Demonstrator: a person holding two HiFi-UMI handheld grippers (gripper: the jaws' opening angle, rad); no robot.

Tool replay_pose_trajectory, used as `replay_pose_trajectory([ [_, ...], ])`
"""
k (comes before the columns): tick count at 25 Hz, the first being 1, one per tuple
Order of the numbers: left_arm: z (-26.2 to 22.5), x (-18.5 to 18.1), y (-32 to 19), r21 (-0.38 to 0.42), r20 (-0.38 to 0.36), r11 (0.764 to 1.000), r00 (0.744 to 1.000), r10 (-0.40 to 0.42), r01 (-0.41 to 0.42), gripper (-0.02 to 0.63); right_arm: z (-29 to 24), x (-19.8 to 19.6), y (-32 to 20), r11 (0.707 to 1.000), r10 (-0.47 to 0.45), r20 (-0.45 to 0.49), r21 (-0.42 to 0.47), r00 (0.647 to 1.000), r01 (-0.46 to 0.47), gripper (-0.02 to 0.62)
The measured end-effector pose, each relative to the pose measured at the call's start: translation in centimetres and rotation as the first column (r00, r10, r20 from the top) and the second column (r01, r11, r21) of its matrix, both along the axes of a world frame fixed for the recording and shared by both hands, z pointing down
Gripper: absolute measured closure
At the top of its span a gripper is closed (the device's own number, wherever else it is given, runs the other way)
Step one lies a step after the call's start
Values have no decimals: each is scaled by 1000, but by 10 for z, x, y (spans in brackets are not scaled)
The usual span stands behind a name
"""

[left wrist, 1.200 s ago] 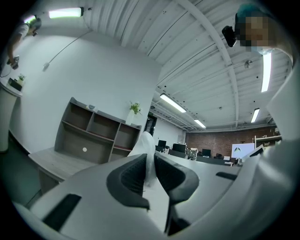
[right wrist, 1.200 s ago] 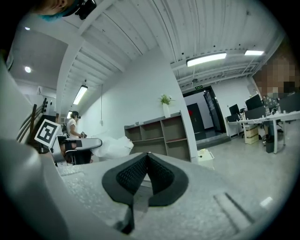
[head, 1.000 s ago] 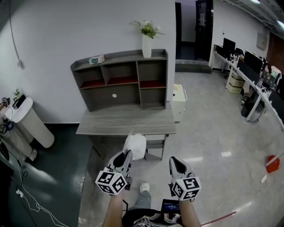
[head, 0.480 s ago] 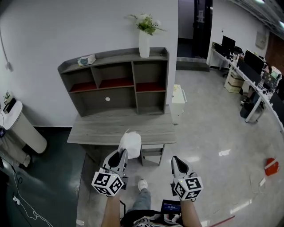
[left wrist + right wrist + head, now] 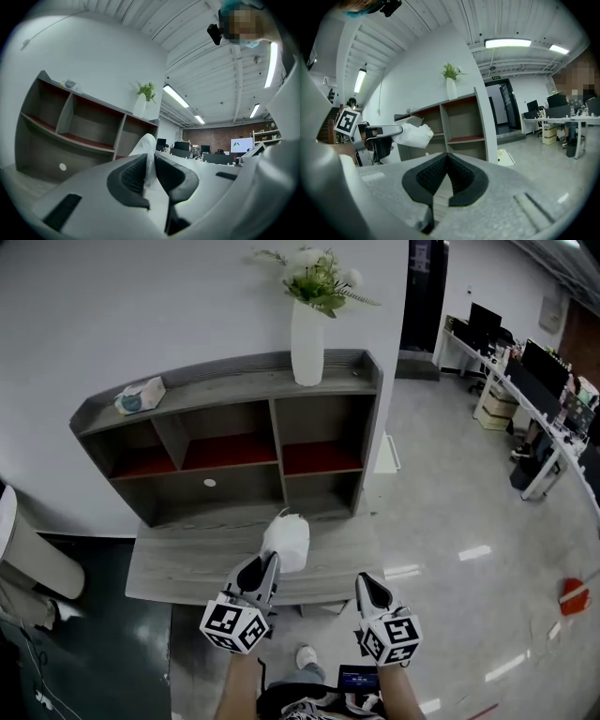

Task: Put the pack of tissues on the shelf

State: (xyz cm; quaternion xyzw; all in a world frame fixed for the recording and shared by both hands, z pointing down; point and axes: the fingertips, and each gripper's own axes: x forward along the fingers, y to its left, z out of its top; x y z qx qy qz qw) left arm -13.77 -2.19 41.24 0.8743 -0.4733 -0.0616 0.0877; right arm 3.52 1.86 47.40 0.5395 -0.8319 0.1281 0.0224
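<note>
The left tool [image 5: 151, 165] is clamped on the pack of tissues [image 5: 286, 540]. A thin fold of the white wrapper is pinched between the two pads. The bulk of the pack stands out beyond the tips and is held in the air above the near part of the desk [image 5: 178, 568]. The right tool [image 5: 446, 165] is seen with its jaws together and nothing between them, held just to the right of the left one.

The pack is judged to be light and soft. Its wrapper looks thin and crumpled, so it is likely to sag and swing from the pinched end rather than keep a stiff shape. A hold on the film alone may slip or tear; a grip across the body of the pack would be firmer, though nothing fragile is at stake.

Beyond the desk, the shelf [image 5: 234, 385] is set against the far wall, with open compartments and a top board. On that board a vase [image 5: 307, 329] with flowers is placed toward the right and a small packet [image 5: 141, 397] toward the left. Free room is left between them.
</note>
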Motion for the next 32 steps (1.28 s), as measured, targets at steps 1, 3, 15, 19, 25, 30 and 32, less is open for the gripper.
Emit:
replay_pose_trajectory([
  [1,0,3,-18,2,6,1000,1000,21,-21,563,1,-2,-17,1000,6,0,-5,1000,-6,591],
  [3,2,8,-50,2,13,998,998,57,-57,563,3,-2,-49,1000,25,-2,-13,1000,-25,591],
  [15,17,24,-152,-41,-20,991,992,128,-128,563,0,5,-151,996,91,-34,-10,995,-91,591],
  [19,12,33,-163,-19,-22,990,990,140,-141,563,3,11,-164,996,90,-28,-22,996,-91,591],
  [25,16,39,-181,3,-27,993,992,121,-121,565,9,15,-196,998,51,-22,-29,998,-52,591],
  [30,20,40,-193,-8,-16,996,996,86,-86,565,10,14,-214,1000,11,-17,-28,1000,-12,591],
  [32,22,42,-197,-18,-15,997,997,74,-74,565,12,14,-217,999,1,-16,-32,1000,-2,591],
])
